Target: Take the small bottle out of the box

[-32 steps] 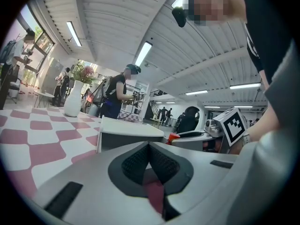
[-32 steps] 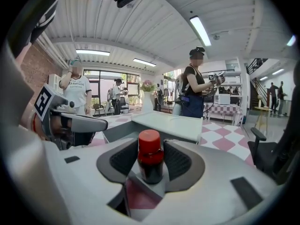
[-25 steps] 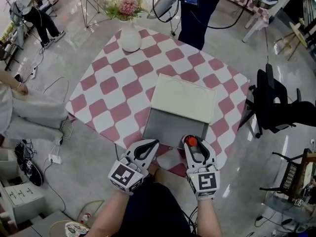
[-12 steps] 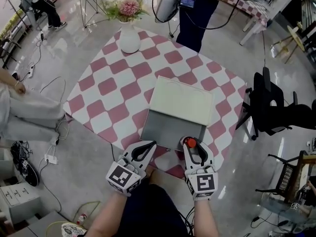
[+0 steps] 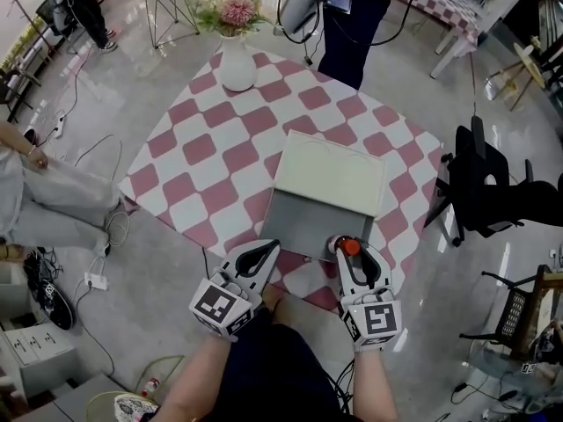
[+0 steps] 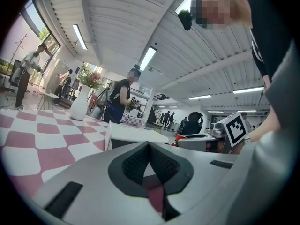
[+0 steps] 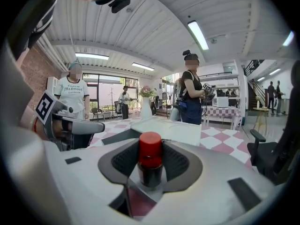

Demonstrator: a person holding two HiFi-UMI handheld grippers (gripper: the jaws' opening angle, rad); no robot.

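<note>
Obs., standing by the desk (image 5: 211,148), which was covered with a pink-and-white checked cloth

- Box: a shallow grey rectangular box (image 5: 310,227) lay open near the person's edge of the desk. Its cream flat lid (image 5: 330,172) was folded back on the far side.
- Right claw (image 7: 150,162): clamped on the small dark bottle with a red cap (image 7: 150,156). The black ribbed pads (image 7: 176,159) pressed on either side of it and the bottle stood upright between them, red cap above the pads.
- Bottle position: from the head view the red cap (image 5: 350,247) sat at the near right corner of the box, by its near rim. In the right gripper view the box and lid lay beyond the claw, with pink cloth showing below the bottle. Whether the bottle's base rested on anything could not be made out.
- Left claw (image 6: 149,146): tips together, nothing between them. It was held just off the near left corner of the box (image 5: 271,250), beside the right one and not touching the box.
- Elsewhere on the desk: a white round-bellied vase (image 5: 238,64) with pink flowers (image 5: 230,9) stood at the far corner, well apart from the box.
- Surroundings: a person in dark clothing (image 5: 347,16) stood beyond the desk, and a black office chair (image 5: 484,183) stood to its right
</note>
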